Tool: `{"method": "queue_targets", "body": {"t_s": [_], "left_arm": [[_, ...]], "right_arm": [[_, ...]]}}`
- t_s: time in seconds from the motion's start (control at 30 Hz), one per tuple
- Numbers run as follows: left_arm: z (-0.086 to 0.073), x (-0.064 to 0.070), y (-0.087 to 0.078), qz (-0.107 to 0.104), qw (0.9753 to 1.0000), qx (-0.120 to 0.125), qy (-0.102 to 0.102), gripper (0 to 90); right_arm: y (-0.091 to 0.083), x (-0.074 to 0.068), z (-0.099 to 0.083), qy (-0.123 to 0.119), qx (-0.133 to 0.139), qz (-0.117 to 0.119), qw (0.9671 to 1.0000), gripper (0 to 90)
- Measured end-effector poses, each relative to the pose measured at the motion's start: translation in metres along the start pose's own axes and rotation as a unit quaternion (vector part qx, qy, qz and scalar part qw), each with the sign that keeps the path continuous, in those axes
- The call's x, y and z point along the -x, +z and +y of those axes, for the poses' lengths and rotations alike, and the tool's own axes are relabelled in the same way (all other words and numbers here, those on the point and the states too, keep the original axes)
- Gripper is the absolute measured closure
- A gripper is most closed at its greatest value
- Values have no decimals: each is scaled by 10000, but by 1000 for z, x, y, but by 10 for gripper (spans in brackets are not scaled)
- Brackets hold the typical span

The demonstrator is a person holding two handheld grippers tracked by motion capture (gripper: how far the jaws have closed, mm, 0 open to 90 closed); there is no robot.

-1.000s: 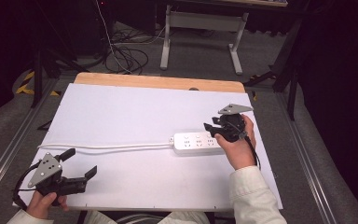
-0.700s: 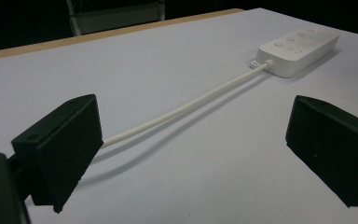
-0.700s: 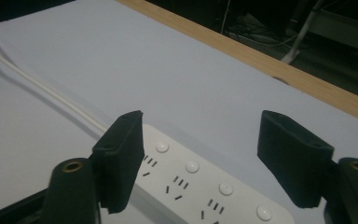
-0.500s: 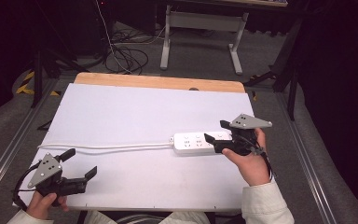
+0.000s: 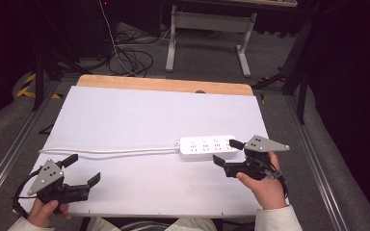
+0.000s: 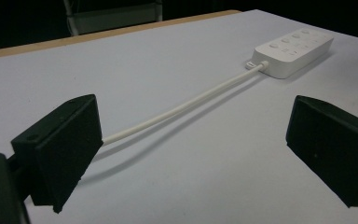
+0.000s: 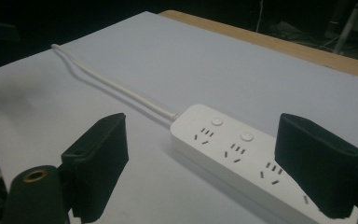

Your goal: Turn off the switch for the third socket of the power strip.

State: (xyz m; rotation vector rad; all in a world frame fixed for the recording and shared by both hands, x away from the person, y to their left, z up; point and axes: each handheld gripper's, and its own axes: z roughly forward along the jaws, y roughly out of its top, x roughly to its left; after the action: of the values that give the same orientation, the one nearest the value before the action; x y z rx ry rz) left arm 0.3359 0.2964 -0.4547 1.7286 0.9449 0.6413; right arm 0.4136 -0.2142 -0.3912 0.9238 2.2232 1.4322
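A white power strip (image 5: 207, 147) lies flat on the right half of the white table (image 5: 149, 106). Its white cable (image 5: 111, 151) runs left to the table's left edge. My right gripper (image 5: 225, 152) hovers open just in front of the strip's right end, empty, its jaws pointing left. Seen from the right gripper view, the power strip (image 7: 223, 140) lies between and beyond the open jaws. My left gripper (image 5: 84, 168) is open and empty at the front left corner. In the left gripper view, the cable (image 6: 182, 107) leads to the power strip (image 6: 293, 51).
A wooden strip (image 5: 164, 84) borders the table's far edge. Beyond it stand a grey desk frame (image 5: 207, 29) and tangled cables on the floor (image 5: 125, 53). Metal rails run along both sides of the table.
My right gripper has drawn back from the strip's right end toward the person and turned its jaws to the left. The left gripper and the strip have not moved.
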Motion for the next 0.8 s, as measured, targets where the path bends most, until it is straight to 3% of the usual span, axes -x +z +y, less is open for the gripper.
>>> {"method": "queue_targets", "body": {"t_s": [0.23,0.37,0.6,0.8], "left_arm": [[0,2,-3,-27,10000,-48,-41,38],[-1,4,-5,-51,10000,-83,-21,35],[-2,5,-7,-45,9999,-135,-10,32],[-2,3,-5,-73,9999,-124,23,34]], "right_arm": [[-2,-1,-20,-357,49,233,9991,67],[-2,0,-32,-454,177,290,9984,68],[0,2,-49,-321,215,276,9989,71],[6,1,-64,-294,93,321,9990,71]]}}
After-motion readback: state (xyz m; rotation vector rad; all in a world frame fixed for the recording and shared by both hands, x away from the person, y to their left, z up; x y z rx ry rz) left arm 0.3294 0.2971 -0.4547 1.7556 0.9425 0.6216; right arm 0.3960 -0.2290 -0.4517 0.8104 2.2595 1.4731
